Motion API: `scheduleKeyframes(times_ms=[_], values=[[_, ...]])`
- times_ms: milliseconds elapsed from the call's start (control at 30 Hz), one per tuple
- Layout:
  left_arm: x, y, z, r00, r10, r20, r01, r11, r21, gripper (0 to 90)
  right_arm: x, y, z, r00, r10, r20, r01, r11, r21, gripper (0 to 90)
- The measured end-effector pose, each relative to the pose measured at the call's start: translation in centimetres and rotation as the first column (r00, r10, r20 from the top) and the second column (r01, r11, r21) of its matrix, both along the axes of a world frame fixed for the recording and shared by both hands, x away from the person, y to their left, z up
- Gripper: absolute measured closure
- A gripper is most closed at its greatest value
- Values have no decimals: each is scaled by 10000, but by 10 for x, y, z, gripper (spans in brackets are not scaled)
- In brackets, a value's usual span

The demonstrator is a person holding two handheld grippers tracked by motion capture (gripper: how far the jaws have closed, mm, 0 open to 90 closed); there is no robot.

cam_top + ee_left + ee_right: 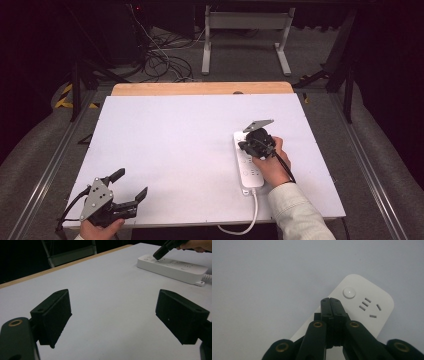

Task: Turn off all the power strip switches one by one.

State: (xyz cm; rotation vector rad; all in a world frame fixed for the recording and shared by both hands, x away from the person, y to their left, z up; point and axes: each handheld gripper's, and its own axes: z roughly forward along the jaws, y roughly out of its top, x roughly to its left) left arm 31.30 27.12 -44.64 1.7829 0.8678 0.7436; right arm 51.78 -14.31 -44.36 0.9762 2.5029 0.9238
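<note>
Black jaws of my right gripper (332, 302) are pressed flat together, holding nothing, tips poised over the white plastic power strip (364, 307), just short of its round switch button (349, 292). Whether they touch the casing, I cannot tell. Judgement: pressing that button is in hand, not shown done. Strip lies right of centre on the white table (175, 145). My left gripper (120, 192) idles wide apart, empty, near the front-left corner.

White power strip (248, 162) lies flat at the table's right; cord trailing off the near edge.
</note>
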Motion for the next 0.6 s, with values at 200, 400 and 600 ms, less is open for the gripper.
scheduleKeyframes(times_ms=[200, 400, 600], values=[[0, 0, 0, 10000, -23, 1, 23, 10000, 25, 138, -1, 0, 0, 10000, 33, -28, -33, 10000, -17, 900], [0, 0, 0, 10000, -21, 34, 21, 10000, 74, 138, 0, 1, -3, 9999, 66, -83, -67, 10000, -72, 900], [0, 0, 0, 10000, -21, 23, 21, 10000, 45, 138, 0, 1, -5, 9999, -7, -139, 6, 10000, -46, 900]])
